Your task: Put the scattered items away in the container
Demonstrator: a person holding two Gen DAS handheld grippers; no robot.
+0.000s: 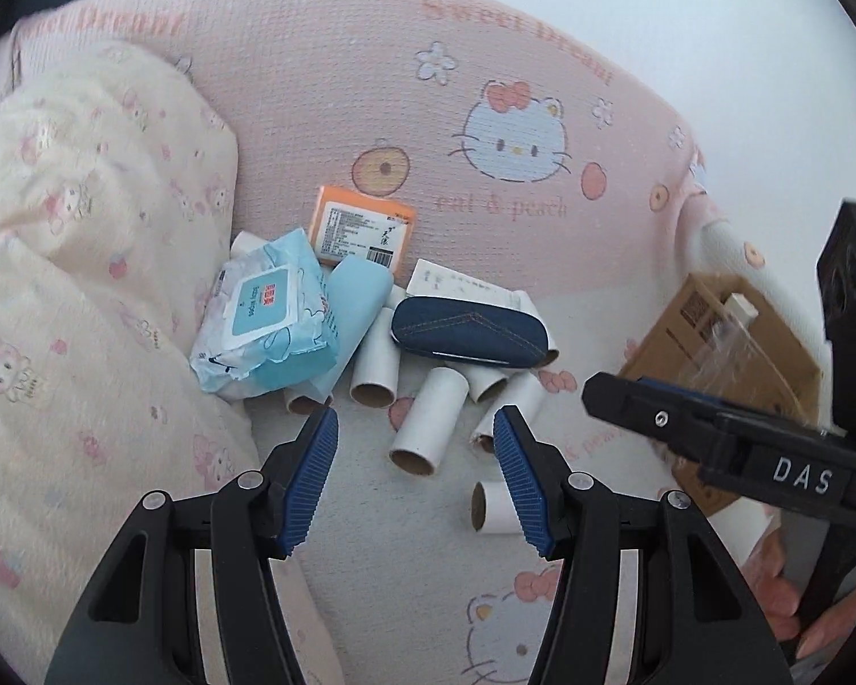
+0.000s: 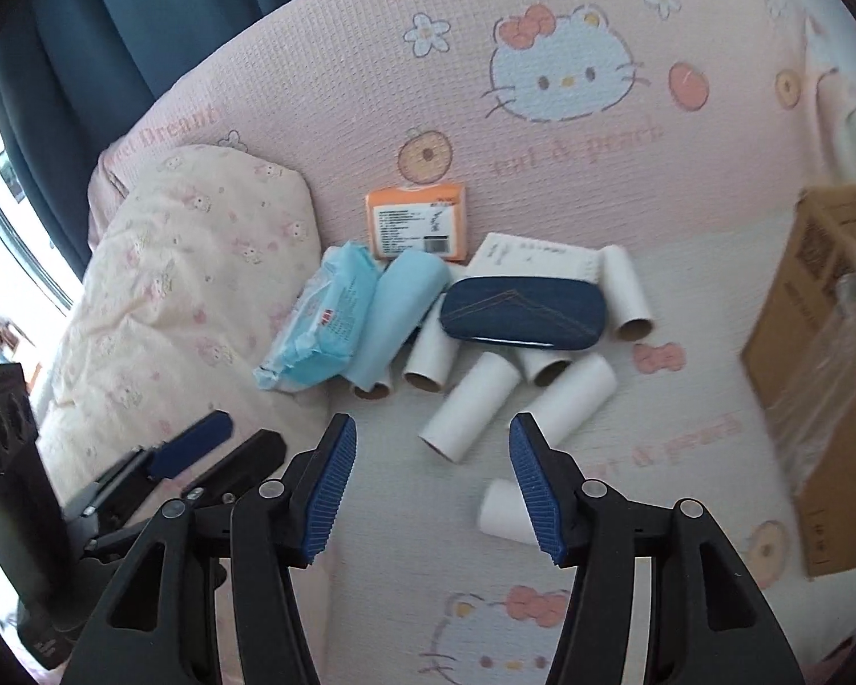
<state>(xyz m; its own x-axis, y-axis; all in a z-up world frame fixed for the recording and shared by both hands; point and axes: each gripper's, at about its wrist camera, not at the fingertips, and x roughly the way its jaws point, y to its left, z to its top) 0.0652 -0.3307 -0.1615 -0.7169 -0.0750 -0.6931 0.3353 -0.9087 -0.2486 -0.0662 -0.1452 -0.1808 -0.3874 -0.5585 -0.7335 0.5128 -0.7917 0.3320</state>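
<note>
Pink cartoon-cat bedsheet (image 1: 325,85), cream quilt (image 1: 85,217), dark curtain (image 2: 171,11)

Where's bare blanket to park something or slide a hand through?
Free: the blanket beyond the orange packet, and the strip between the cardboard tubes and the cardboard box. Crowded: wipes pack, blue roll, denim case and tubes bunch together by the quilt.

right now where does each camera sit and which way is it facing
Left wrist: on the left gripper, looking down along its open blue-padded fingers at white cardboard tubes; the right gripper crosses its right edge.
Right wrist: on the right gripper, jaws open and empty, same downward look; the left gripper shows lower left.
Shared: dark denim case, brown cardboard box.
</note>
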